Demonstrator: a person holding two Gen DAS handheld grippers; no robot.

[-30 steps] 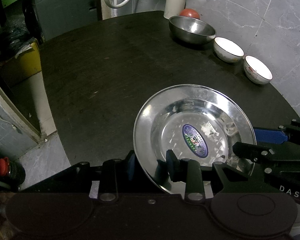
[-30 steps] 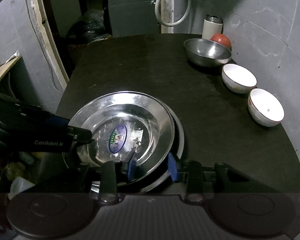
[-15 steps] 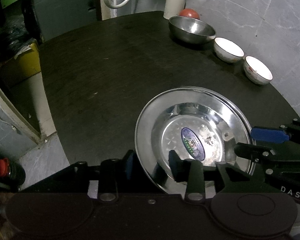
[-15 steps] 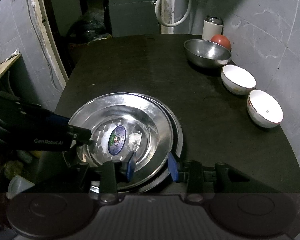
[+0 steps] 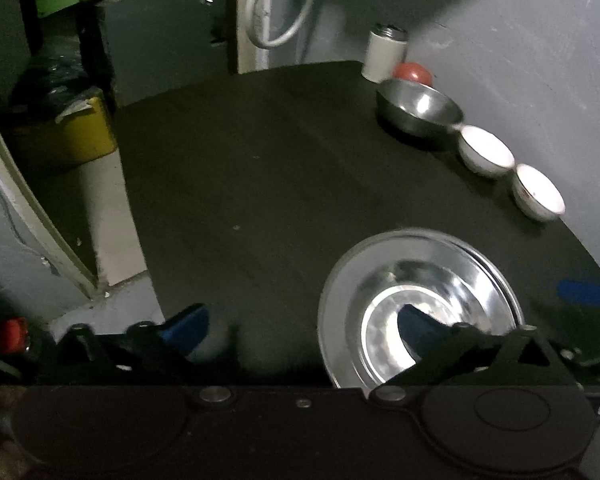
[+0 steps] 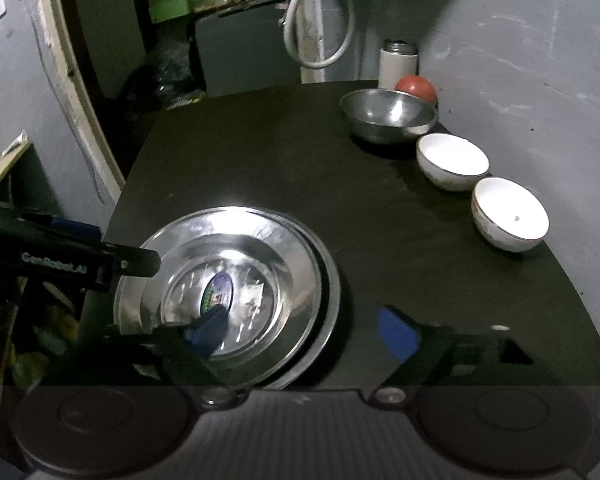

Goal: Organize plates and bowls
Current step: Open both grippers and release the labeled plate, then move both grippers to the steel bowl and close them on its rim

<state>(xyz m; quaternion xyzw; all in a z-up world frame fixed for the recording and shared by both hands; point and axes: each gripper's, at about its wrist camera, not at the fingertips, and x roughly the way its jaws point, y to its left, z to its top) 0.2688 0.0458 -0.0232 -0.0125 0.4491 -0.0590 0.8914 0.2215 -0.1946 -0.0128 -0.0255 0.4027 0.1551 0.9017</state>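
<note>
Two steel plates (image 6: pixel 256 248) lie stacked on the dark round table (image 6: pixel 260 160), near its front edge; the stack also shows in the left wrist view (image 5: pixel 380 264). My left gripper (image 5: pixel 300 324) is open, its right finger over the plate's left part. My right gripper (image 6: pixel 304 328) is open, its left finger over the plate's near side. Neither holds anything. A steel bowl (image 6: pixel 388 114) and two white bowls (image 6: pixel 452 160) (image 6: pixel 510 212) line the right side by the wall.
A white canister (image 6: pixel 398 64) and a red ball-like object (image 6: pixel 417 87) stand behind the steel bowl. A grey wall runs along the table's right side. A yellow bin (image 5: pixel 72 132) sits on the floor to the left.
Both grippers have opened and let go of the top plate, which now rests on the lower one. Both have drawn back a little from the stack.
</note>
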